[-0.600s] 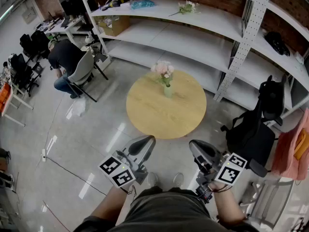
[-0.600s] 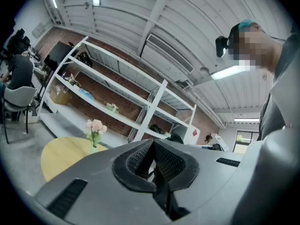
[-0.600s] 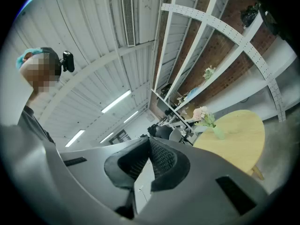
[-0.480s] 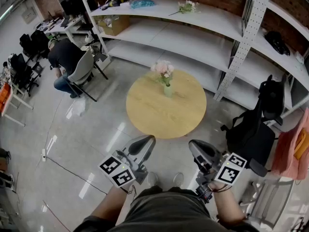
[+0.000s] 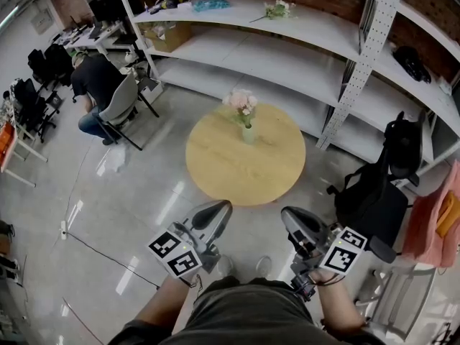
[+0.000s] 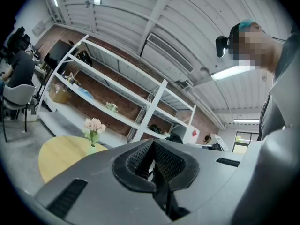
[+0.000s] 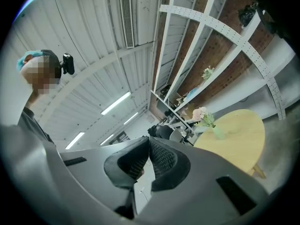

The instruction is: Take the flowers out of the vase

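A small pale green vase (image 5: pixel 249 133) stands on the far part of a round wooden table (image 5: pixel 237 175) and holds pink and white flowers (image 5: pixel 241 103). The same flowers (image 6: pixel 94 125) show at the left of the left gripper view, and the flowers (image 7: pixel 202 114) at the right of the right gripper view. My left gripper (image 5: pixel 219 210) and right gripper (image 5: pixel 289 218) hang side by side well short of the table's near edge. Both are shut with nothing between the jaws.
White shelving (image 5: pixel 287 45) runs behind the table, with a second bunch of flowers (image 5: pixel 277 9) on its top shelf. A person sits on a chair (image 5: pixel 118 106) at the far left. A black chair with a bag (image 5: pixel 374 192) stands to the right.
The view has shifted slightly; the table and vase sit a little further left in the picture. Both grippers hold the same place.
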